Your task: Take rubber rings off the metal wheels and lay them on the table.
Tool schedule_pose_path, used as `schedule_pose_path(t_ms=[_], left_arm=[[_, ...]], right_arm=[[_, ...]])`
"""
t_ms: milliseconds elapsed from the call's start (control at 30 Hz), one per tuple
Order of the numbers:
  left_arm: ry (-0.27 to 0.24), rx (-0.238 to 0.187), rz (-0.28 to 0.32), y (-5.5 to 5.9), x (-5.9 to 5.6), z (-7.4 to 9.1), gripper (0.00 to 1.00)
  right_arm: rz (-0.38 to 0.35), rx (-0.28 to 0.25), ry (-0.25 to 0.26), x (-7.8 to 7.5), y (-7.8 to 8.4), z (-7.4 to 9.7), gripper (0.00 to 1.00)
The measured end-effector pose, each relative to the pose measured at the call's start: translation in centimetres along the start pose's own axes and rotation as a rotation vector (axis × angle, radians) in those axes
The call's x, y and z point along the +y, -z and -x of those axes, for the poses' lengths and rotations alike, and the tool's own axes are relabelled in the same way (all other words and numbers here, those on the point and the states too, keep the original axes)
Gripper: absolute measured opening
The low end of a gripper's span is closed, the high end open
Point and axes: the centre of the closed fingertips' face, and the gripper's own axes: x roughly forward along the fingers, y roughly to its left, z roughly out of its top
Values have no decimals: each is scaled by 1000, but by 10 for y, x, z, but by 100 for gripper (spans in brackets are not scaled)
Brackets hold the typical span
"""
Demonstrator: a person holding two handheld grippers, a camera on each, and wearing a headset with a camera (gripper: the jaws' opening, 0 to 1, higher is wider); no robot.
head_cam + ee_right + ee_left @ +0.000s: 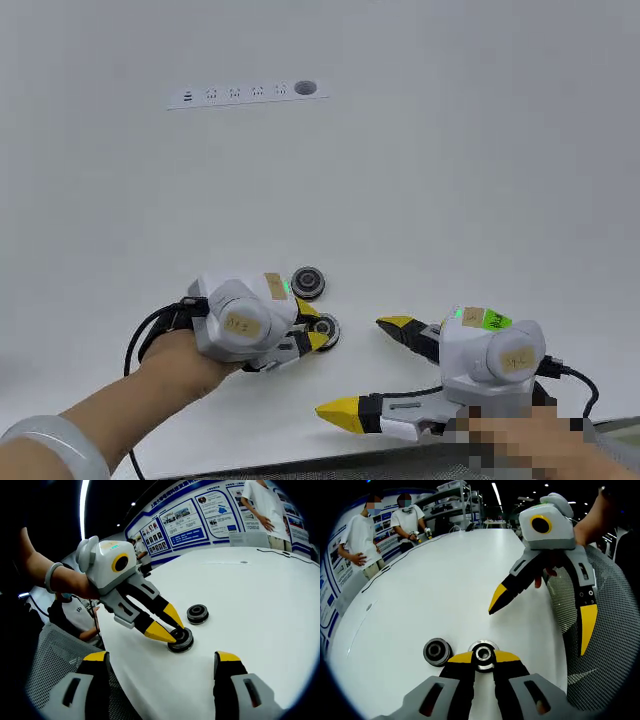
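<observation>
The left gripper (315,326) is clamping the near metal wheel (330,329) on the surface (450,200); the right gripper (357,367) is hovering beside it, jaws spread wide.

A broad white table (450,150) takes up most of the head view, matte and evenly lit, with a white power strip (247,94) lying on it in the upper left. In the left gripper view, long ceiling lights (496,492) run across a dark ceiling at top centre, above what look like shelving racks (454,497). Blue-and-white wall posters (200,520) line the upper middle of the right gripper view. A grey mesh chair back (47,660) sits at the lower left there.
</observation>
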Motion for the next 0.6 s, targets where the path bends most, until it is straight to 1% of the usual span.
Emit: schedule_pose_path(t_ms=[267,433,533,600], left_arm=[[7,-3,-13,0,1,0,13],[13,-6,-20,0,1,0,13],[15,-9,-25,0,1,0,13],[15,-11,-26,1,1,0,13]], right_arm=[[-54,-20,-26,-1,-7,-4,85],[-119,-37,-41,-2,-11,-6,82],[-172,-50,-52,-4,-14,-7,81],[-184,-56,-56,-5,-15,-8,80]])
